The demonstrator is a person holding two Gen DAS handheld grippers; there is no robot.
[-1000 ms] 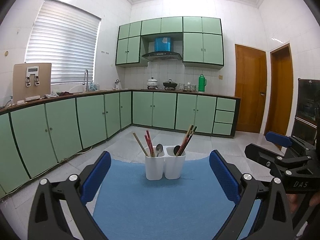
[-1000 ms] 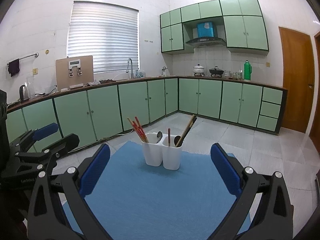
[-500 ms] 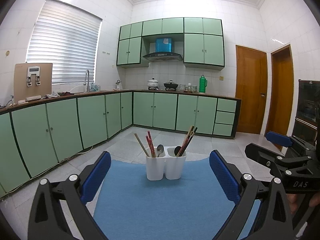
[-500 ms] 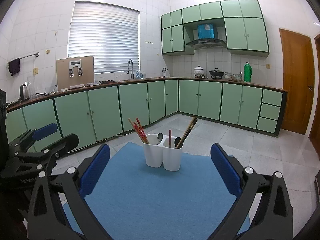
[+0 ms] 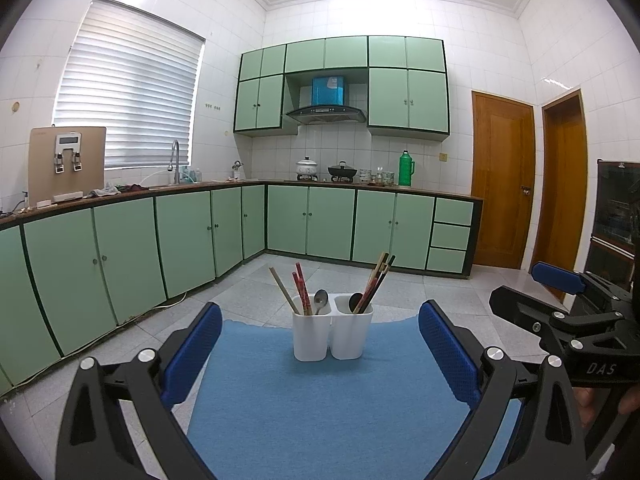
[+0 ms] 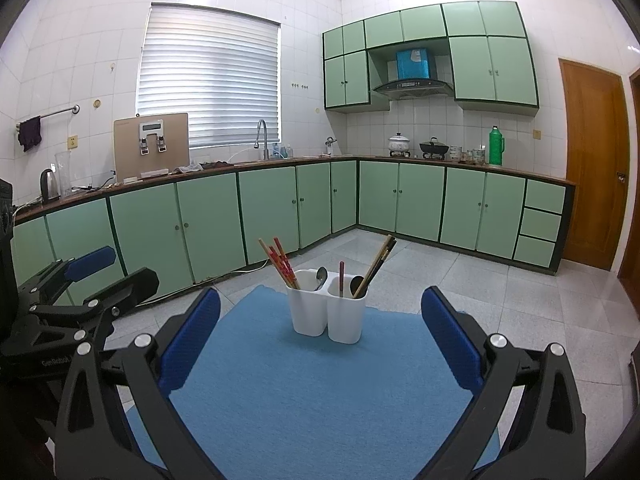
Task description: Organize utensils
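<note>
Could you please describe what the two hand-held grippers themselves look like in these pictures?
Both match. The left hand-held gripper and right hand-held gripper have black, angular, cut-out frames with round silver bolts and two fingers faced with textured blue pads. The right one's body, seen from the left wrist view, carries white "DAS" lettering. No cables or sleeves are visible.

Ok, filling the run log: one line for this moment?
left hand-held gripper: open | right hand-held gripper: open | white utensil holder: on blue mat, holding chopsticks, spoons

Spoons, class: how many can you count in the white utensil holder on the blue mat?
2. A silver spoon stands in the holder's left compartment, a dark spoon in the right compartment. Others could be hidden below the rim among the chopsticks.
</note>
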